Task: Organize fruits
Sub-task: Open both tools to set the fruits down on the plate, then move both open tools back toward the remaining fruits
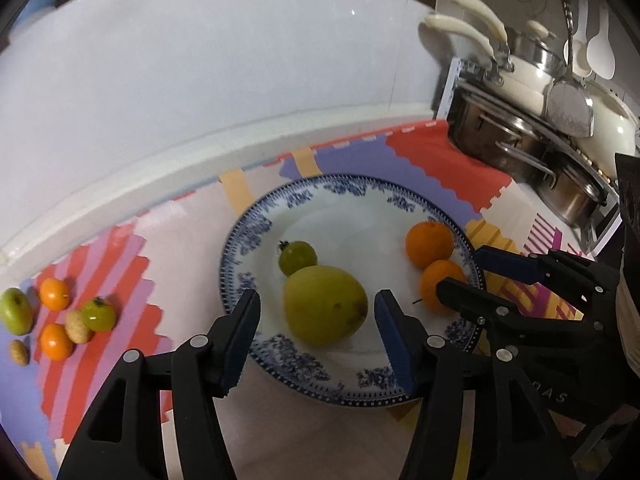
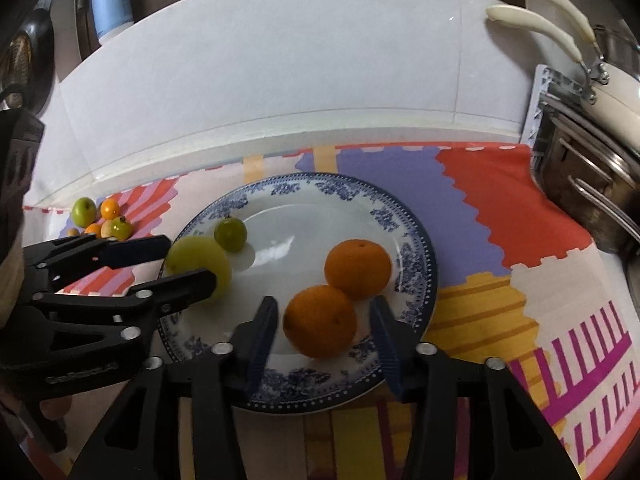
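A blue-and-white plate (image 1: 256, 224) (image 2: 416, 264) lies on a colourful mat. On it sit a large yellow-green fruit (image 1: 326, 306) (image 2: 200, 258), a small green tomato (image 1: 298, 257) (image 2: 230, 233) and two oranges (image 1: 430, 243) (image 2: 358, 269), (image 1: 440, 282) (image 2: 320, 320). My left gripper (image 1: 317, 294) (image 2: 190, 258) straddles the yellow-green fruit, open, with a gap on each side. Around the nearer orange stands my right gripper (image 2: 323, 300) (image 1: 460, 270), also open, its pads clear of the peel.
Several small fruits (image 1: 56, 320) (image 2: 102, 218) lie in a cluster on the mat at the left. Stacked steel pots and cream pans (image 1: 540, 112) (image 2: 592, 184) crowd the right side. A white tiled wall (image 1: 200, 80) rises behind, and a blue bottle (image 2: 112, 0) stands above it.
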